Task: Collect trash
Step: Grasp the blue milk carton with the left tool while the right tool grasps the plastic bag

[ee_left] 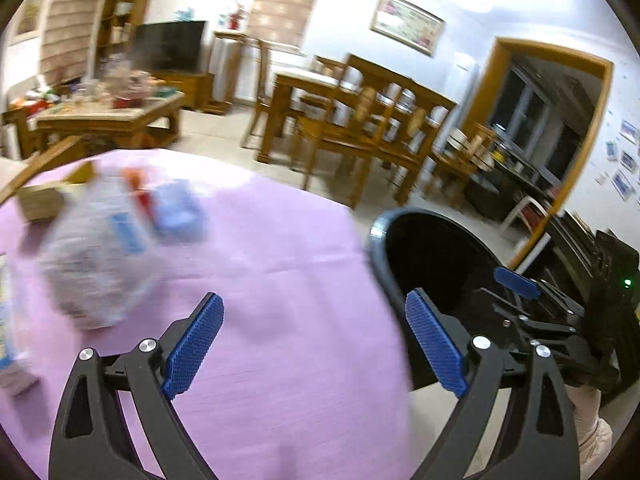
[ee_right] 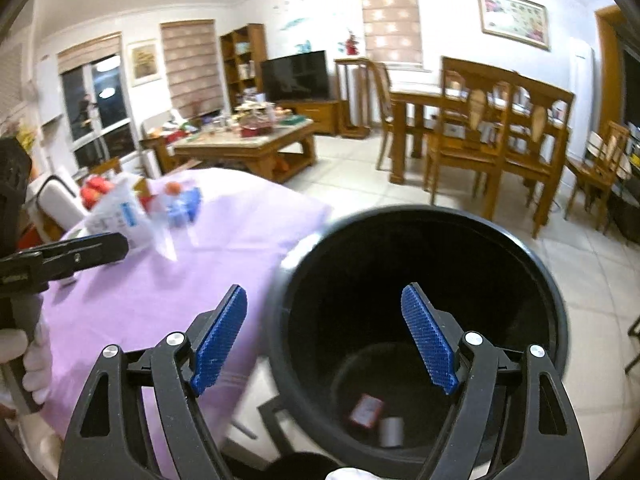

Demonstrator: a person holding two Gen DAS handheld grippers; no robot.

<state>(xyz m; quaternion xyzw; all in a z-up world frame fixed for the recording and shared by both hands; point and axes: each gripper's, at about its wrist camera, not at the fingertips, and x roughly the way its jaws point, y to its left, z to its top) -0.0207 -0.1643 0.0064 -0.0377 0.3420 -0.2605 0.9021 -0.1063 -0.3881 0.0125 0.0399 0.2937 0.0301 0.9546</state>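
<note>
A black trash bin (ee_right: 420, 248) stands on the floor beside a table with a pink cloth (ee_right: 168, 288). Inside it lie a red packet (ee_right: 366, 410) and a small grey piece (ee_right: 391, 432). My right gripper (ee_right: 324, 336) is open and empty, over the bin's mouth. My left gripper (ee_left: 314, 344) is open and empty above the pink cloth (ee_left: 280, 280), with the bin (ee_left: 400, 248) to its right. A blurred white plastic bag (ee_left: 96, 256) with a blue label lies on the cloth, ahead and left of it. It also shows in the right wrist view (ee_right: 120, 210). A blue wrapper (ee_left: 180, 210) lies by it.
A cardboard box (ee_left: 40, 200) sits at the cloth's far left. The right gripper (ee_left: 516, 280) shows over the bin in the left wrist view. A cluttered wooden coffee table (ee_right: 248, 144), a dining table with chairs (ee_right: 480, 128) and tiled floor lie beyond.
</note>
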